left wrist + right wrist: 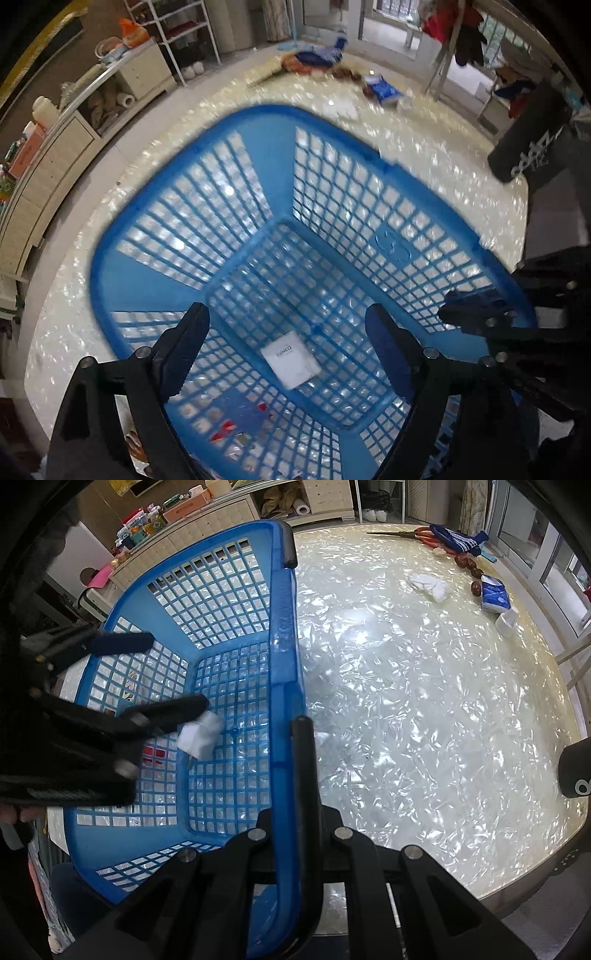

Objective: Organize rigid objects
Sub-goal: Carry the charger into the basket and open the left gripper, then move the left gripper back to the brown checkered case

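Note:
A blue plastic lattice basket (155, 229) stands on the pearly white table (424, 147). A small white box (291, 359) lies on the basket floor; it also shows in the right wrist view (199, 736). My left gripper (288, 347) is open and empty above the basket floor, over the white box; it shows in the right wrist view (177, 675). My right gripper (295, 734) is shut on the basket's near rim (284, 664), with one black finger (304, 760) lying against the blue rim. It shows in the left wrist view (480, 314).
At the table's far side lie scissors (406, 534), a blue cloth (456, 539), brown round objects (469, 563), a white cloth (430, 583), a blue tissue pack (495, 594) and a white cup (506, 622). A dark cylinder (528, 136) stands at the right. Cabinets (48, 162) line the wall.

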`<action>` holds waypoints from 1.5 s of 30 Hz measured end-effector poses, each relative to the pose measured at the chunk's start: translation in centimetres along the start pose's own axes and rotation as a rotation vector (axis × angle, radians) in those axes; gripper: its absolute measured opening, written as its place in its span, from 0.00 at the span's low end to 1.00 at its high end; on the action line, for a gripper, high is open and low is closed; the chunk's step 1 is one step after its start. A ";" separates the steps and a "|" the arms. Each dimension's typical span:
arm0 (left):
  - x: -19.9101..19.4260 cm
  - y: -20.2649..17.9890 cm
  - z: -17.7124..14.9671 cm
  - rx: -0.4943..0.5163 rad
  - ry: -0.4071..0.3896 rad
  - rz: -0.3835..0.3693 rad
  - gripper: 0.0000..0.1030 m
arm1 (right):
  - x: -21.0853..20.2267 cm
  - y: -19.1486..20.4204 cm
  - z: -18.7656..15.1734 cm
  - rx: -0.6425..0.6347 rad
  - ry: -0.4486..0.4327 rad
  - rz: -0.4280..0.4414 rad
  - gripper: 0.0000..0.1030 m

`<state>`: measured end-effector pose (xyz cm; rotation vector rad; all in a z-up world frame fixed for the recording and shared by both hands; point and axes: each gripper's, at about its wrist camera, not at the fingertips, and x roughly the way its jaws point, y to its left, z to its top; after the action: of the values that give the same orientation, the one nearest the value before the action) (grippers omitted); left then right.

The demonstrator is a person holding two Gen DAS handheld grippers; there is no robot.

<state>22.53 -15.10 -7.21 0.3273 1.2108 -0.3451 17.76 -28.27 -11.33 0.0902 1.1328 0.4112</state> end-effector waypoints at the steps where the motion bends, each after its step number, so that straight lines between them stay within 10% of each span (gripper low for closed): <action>1: -0.7 0.5 0.0 -0.008 -0.010 0.005 0.89 | 0.0 0.0 0.0 0.001 0.001 0.001 0.07; 18: -10.0 12.5 -11.4 -0.282 0.039 0.100 1.00 | 0.2 0.1 0.1 -0.017 0.010 -0.015 0.07; 33: -3.0 15.1 -23.4 -0.259 0.165 0.121 1.00 | 0.2 0.4 -0.2 -0.023 0.021 -0.031 0.07; 41: 0.1 15.1 -24.2 -0.364 0.174 0.080 1.00 | 0.6 0.5 -0.2 -0.028 0.030 -0.038 0.07; 45: 1.1 14.1 -23.9 -0.243 0.166 0.099 1.00 | 0.5 0.5 -0.2 -0.031 0.031 -0.035 0.07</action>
<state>8.64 7.63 -14.96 0.2066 1.3782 -0.0842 17.63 -27.71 -11.70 0.0369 1.1562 0.3999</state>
